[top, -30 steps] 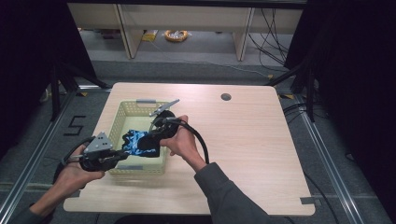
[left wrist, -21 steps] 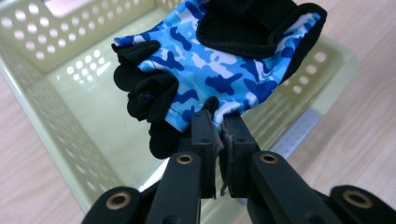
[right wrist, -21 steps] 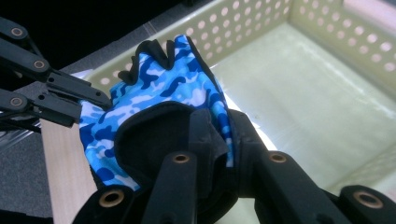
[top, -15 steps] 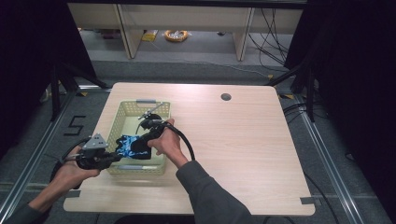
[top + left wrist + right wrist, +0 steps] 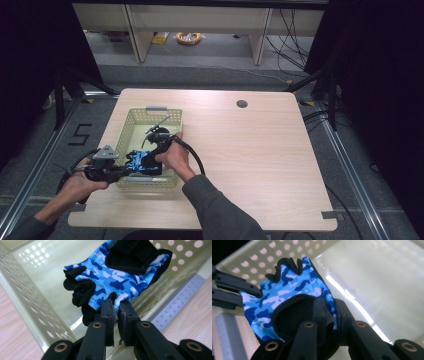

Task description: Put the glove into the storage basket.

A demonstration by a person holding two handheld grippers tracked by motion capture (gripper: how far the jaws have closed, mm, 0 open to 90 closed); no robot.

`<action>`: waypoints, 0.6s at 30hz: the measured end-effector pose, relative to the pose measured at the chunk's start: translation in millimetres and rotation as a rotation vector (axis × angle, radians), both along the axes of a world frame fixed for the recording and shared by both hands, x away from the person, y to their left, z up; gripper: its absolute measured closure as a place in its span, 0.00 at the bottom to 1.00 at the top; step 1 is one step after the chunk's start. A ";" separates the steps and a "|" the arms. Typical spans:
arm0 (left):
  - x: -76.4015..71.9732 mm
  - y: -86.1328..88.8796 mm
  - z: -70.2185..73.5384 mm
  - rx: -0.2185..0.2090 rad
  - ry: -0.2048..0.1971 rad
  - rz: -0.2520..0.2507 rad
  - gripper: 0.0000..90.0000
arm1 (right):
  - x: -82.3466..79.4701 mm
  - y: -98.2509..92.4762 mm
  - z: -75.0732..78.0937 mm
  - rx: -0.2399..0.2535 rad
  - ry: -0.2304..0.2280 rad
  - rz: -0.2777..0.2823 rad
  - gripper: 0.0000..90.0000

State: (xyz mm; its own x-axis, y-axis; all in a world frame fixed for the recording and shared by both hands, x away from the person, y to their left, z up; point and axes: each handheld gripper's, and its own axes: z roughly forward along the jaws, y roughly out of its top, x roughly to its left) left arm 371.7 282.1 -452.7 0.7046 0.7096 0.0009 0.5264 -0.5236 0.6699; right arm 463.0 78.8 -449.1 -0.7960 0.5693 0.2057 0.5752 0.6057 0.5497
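A blue camouflage glove (image 5: pixel 117 277) with black trim is held inside the pale green perforated basket (image 5: pixel 131 131), low over its near end, just above the floor of the basket. One edge of the glove is pinched by the left gripper (image 5: pixel 117 310), whose jaws are almost closed on the fabric; they have just been opening a little, but the fabric is still seen between the pads. The opposite black-trimmed edge is clamped by the right gripper (image 5: pixel 329 312), with the jaws nearly shut on it. The glove is stretched between both grippers, close to the near wall of the basket. The far half of the basket is left free. The basket is placed at the left part of the wooden table (image 5: pixel 260 150), where wide bare room is seen to the right.
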 end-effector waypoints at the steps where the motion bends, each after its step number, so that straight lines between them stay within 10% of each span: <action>1: 0.0 0.0 0.0 0.000 0.000 0.000 0.90 | 0.3 0.5 -0.9 -0.001 -0.008 0.003 0.90; 18: -7.9 -7.0 29.6 -0.039 -0.066 -0.006 0.49 | -0.4 5.1 -10.8 -0.077 -0.003 -0.010 0.88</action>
